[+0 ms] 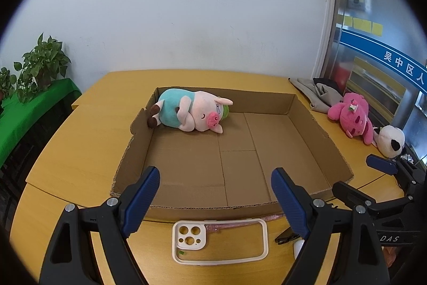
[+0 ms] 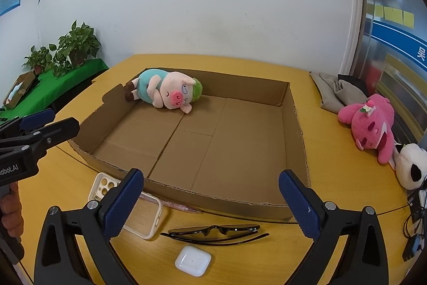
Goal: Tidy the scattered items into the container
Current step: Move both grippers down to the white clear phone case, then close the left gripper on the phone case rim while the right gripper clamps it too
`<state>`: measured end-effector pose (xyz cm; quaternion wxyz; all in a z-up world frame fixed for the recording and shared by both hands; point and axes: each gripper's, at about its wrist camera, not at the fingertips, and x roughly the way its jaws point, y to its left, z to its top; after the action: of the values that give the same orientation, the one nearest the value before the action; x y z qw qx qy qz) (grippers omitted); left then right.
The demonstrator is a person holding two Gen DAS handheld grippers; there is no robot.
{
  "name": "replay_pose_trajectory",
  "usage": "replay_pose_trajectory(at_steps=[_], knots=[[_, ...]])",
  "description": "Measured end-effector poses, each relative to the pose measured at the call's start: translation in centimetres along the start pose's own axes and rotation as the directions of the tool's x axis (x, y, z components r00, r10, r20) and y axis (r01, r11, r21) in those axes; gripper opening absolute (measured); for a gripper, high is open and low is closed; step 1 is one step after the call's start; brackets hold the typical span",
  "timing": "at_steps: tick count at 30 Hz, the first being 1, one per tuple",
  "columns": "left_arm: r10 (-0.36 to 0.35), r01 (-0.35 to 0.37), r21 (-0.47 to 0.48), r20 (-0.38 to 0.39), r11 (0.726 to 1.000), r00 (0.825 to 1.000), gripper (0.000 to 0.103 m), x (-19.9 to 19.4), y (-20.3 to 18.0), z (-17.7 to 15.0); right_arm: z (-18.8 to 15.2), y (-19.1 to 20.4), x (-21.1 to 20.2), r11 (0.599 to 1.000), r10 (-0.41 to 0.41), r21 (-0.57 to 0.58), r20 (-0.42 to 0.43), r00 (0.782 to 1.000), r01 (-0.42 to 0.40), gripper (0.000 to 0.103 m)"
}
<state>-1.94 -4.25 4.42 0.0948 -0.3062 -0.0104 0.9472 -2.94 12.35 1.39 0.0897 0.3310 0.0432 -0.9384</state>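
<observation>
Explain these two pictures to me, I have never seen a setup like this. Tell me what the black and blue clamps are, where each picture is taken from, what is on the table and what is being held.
The clamps are hand-held two-finger grippers, one in each of a person's hands, each with a fisheye camera looking along its fingers. One picture comes from the left gripper, the other from the right gripper. Both stand open and hold nothing.

On the yellow table lies a shallow cardboard box with a plush pig already inside. Outside it, near the grippers: a phone case, a pink pen, dark glasses and a white earbud case. To the right lie a pink plush toy, a panda plush and some grey cloth.
</observation>
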Motion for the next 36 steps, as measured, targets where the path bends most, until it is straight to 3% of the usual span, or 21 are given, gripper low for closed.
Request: replay_pose_trajectory(at_steps=[14, 22, 27, 29, 36], knots=[[-0.038, 0.037, -0.016, -0.039, 0.999, 0.999, 0.086, 0.7, 1.4, -1.0, -0.9, -0.4, 0.8, 1.000, 0.002, 0.019, -0.026, 1.000, -0.002, 0.103], [-0.030, 0.025, -0.043, -0.114, 0.999, 0.993, 0.086, 2.4, 4.5, -4.1, -3.7, 2.2, 3.2, 0.996, 0.086, 0.005, -0.117, 0.989, -0.086, 0.103], [-0.053, 0.041, -0.066, -0.192, 0.997, 0.980, 0.084, 4.7, 6.1, -6.6, -5.3, 5.1, 5.5, 0.991, 0.133, -0.008, -0.166, 0.977, -0.136, 0.103], [-0.059, 0.045, -0.069, -0.219, 0.997, 0.974, 0.080, 5.6, 6.5, -7.3, -5.5, 5.7, 6.4, 0.989, 0.144, -0.002, -0.177, 0.974, -0.146, 0.102], [-0.085, 0.055, -0.102, -0.317, 0.993, 0.945, 0.047, 9.2, 7.7, -8.8, -6.5, 7.1, 9.5, 0.990, 0.139, 0.015, -0.229, 0.963, -0.139, 0.096]])
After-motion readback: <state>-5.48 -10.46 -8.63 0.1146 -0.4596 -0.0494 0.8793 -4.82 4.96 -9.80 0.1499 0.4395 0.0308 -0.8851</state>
